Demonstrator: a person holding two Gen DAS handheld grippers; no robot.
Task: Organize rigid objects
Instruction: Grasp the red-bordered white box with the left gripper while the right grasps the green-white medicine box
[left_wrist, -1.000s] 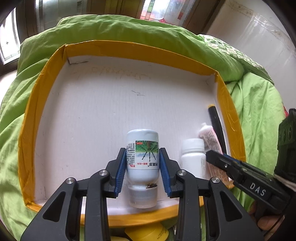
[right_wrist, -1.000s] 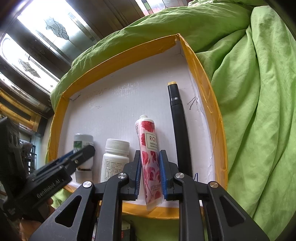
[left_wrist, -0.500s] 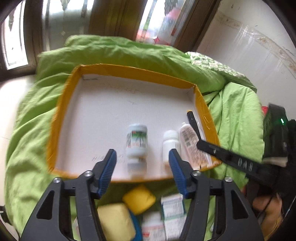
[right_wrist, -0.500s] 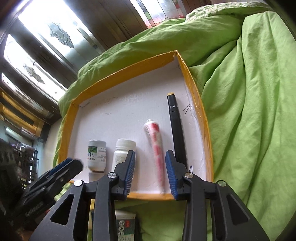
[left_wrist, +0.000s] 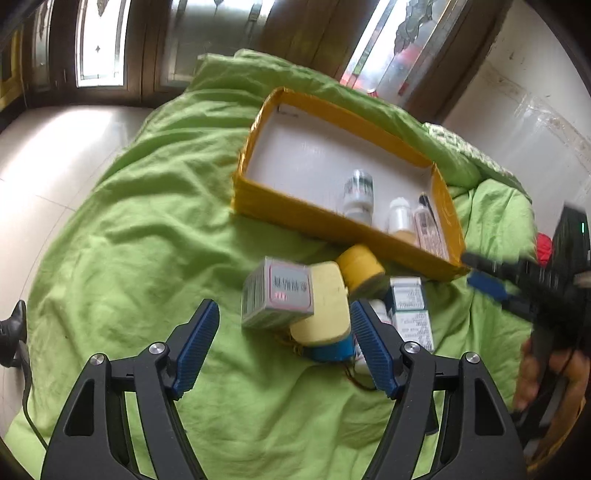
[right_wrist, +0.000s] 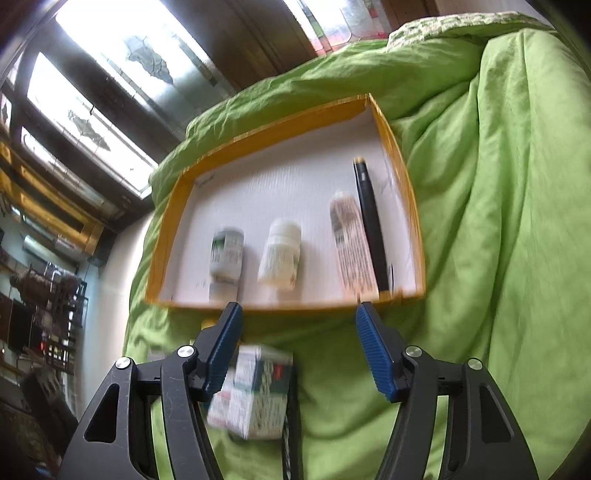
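boxes and jars lie heaped on the bed just outside the yellow tray. light, stiff, likely slick; grip flat sides. left claw and right claw have just been opening, both empty.

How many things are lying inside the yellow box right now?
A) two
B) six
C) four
C, because the yellow box holds a bottle with a green label, a white bottle, a tube and a black pen, lying side by side along its near wall, and nothing else.
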